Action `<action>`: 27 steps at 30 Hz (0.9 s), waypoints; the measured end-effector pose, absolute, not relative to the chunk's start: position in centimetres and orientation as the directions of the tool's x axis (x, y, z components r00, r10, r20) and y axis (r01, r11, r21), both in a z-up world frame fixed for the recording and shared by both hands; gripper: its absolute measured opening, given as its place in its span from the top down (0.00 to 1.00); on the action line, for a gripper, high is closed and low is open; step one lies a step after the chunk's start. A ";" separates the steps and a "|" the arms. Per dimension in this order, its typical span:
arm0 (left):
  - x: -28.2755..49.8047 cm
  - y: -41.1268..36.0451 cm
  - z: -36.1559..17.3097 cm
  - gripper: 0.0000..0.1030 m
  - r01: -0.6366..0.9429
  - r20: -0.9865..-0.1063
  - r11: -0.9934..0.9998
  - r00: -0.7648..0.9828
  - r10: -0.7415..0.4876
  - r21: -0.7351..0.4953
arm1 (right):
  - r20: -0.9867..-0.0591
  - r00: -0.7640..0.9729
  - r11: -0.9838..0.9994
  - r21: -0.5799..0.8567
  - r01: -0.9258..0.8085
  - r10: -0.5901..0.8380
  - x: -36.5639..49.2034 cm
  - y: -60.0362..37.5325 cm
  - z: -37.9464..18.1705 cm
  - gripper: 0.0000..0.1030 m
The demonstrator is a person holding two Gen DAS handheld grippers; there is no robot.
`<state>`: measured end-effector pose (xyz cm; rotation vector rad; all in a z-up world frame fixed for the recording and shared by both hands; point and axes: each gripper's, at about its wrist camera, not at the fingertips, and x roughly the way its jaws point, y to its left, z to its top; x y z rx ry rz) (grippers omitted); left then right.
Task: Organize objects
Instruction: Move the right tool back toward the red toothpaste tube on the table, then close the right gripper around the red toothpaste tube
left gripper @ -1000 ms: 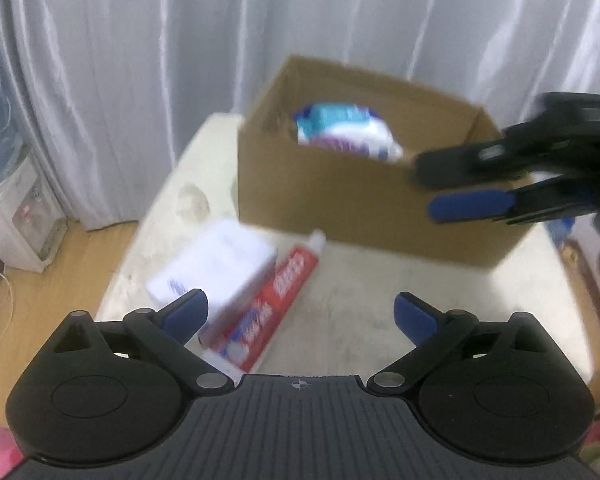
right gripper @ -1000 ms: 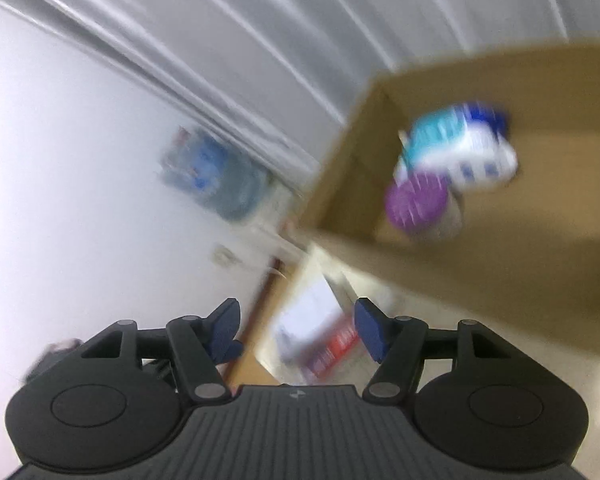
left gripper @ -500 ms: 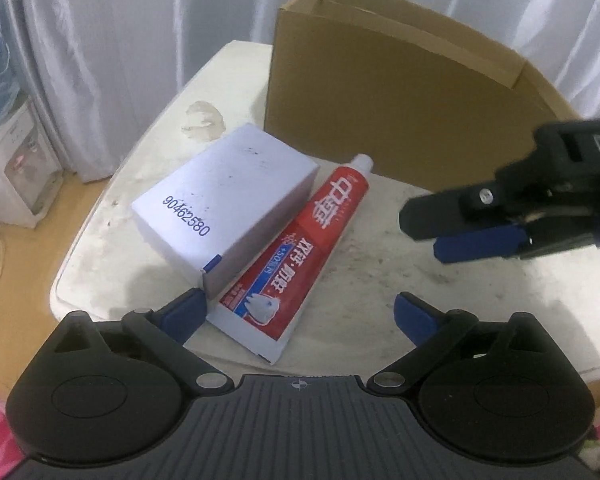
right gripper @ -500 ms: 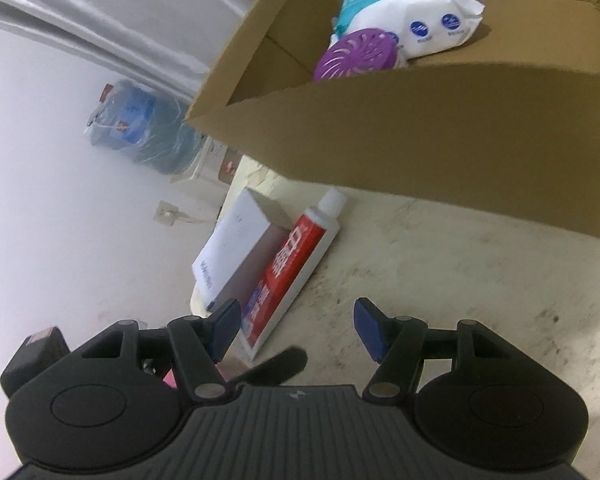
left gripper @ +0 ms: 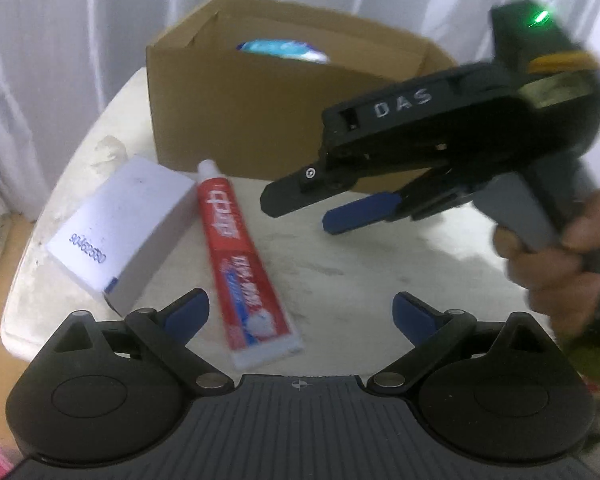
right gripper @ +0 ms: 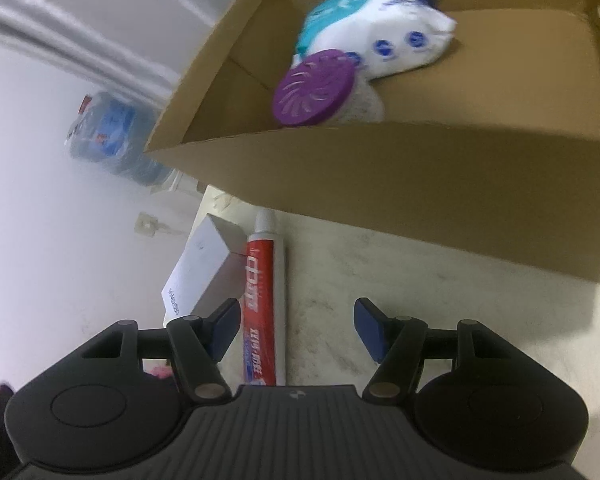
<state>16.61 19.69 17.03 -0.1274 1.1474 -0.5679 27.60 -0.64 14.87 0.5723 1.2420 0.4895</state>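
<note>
A red toothpaste tube [left gripper: 240,264] lies on the pale table [left gripper: 360,280] beside a white box [left gripper: 120,228], both in front of an open cardboard box [left gripper: 252,120]. My left gripper [left gripper: 300,312] is open and empty, low over the table near the tube's flat end. My right gripper [left gripper: 300,210] hovers open and empty right of the tube. In the right wrist view the right gripper [right gripper: 294,330] is open above the tube [right gripper: 262,308], with the white box [right gripper: 198,276] at its left. The cardboard box [right gripper: 380,168] holds a wipes pack [right gripper: 380,36] and a purple-lidded container [right gripper: 314,88].
White curtains [left gripper: 80,40] hang behind the table. A water bottle [right gripper: 108,140] on a dispenser stands to the left. The table's left edge [left gripper: 24,264] drops to the floor. A hand [left gripper: 560,248] holds the right gripper.
The right gripper has come lower and further left, toward the toothpaste tube. The left gripper has shifted, so the tube now lies nearer the middle of its view. Both stay open.
</note>
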 end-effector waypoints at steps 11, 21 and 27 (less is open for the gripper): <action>18.0 17.3 15.0 0.09 0.392 -0.839 0.863 0.309 -0.449 -0.318 | -0.815 0.263 0.840 0.422 -0.342 0.517 28.7 5.3 15.9 0.52; 17.4 15.0 15.3 0.15 0.475 -0.817 0.808 0.269 -0.510 -0.348 | -0.815 0.268 0.838 0.410 -0.360 0.514 26.5 3.4 16.2 0.68; 16.1 13.1 16.3 0.17 0.515 -0.790 0.751 0.206 -0.577 -0.414 | -0.825 0.280 0.862 0.411 -0.296 0.490 24.2 -0.4 16.6 0.68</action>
